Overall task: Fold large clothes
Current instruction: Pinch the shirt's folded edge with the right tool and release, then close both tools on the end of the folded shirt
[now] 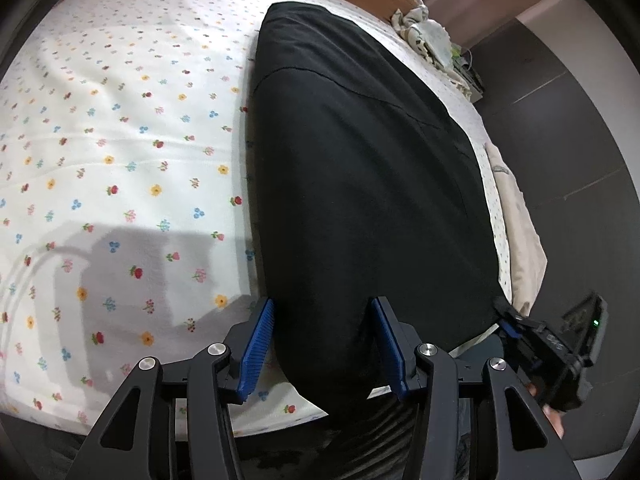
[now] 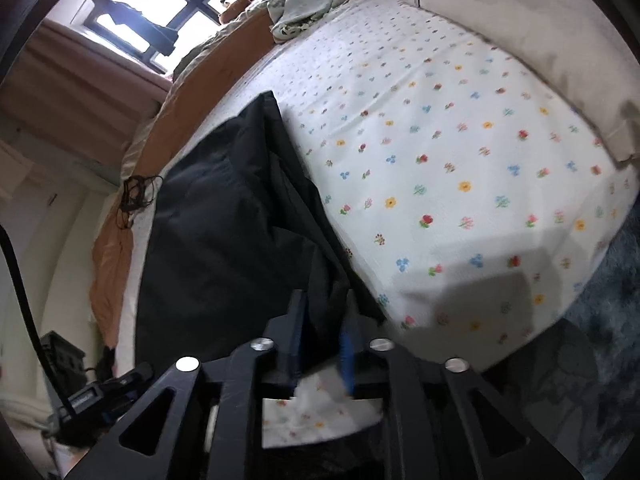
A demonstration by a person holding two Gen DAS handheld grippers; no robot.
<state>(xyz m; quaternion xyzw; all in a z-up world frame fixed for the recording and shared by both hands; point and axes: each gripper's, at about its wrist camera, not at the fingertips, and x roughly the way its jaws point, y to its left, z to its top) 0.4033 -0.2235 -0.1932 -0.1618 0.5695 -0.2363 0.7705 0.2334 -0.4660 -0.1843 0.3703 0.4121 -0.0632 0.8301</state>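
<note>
On the bed, a black garment (image 1: pixel 360 184) lies spread lengthwise over a white flower-print sheet (image 1: pixel 120 168), its near end hanging a little past the mattress edge. The left gripper (image 1: pixel 322 344) points down at that near end with its blue pads (image 1: pixel 256 348) standing partly apart; the black cloth lies between them, and a sliver of gap shows beside each pad, so they do not seem to press on it. In the left wrist view the right gripper (image 1: pixel 508 320) appears at the garment's far near-corner, its tips against the cloth, with a bit of a hand behind it.

From the right wrist view, the right gripper (image 2: pixel 324 336) has its jaws narrow, with a bunched fold of the black garment (image 2: pixel 224 232) standing between the fingers; the picture is blurred here, but the cloth appears pinched. Below the fingers a piece of the sheet (image 2: pixel 440 184) shows. A beige pillow (image 2: pixel 520 28) lies at the far side, an orange blanket (image 2: pixel 116 248) runs along the bed's other edge, and a window (image 2: pixel 160 4) is bright beyond.
</note>
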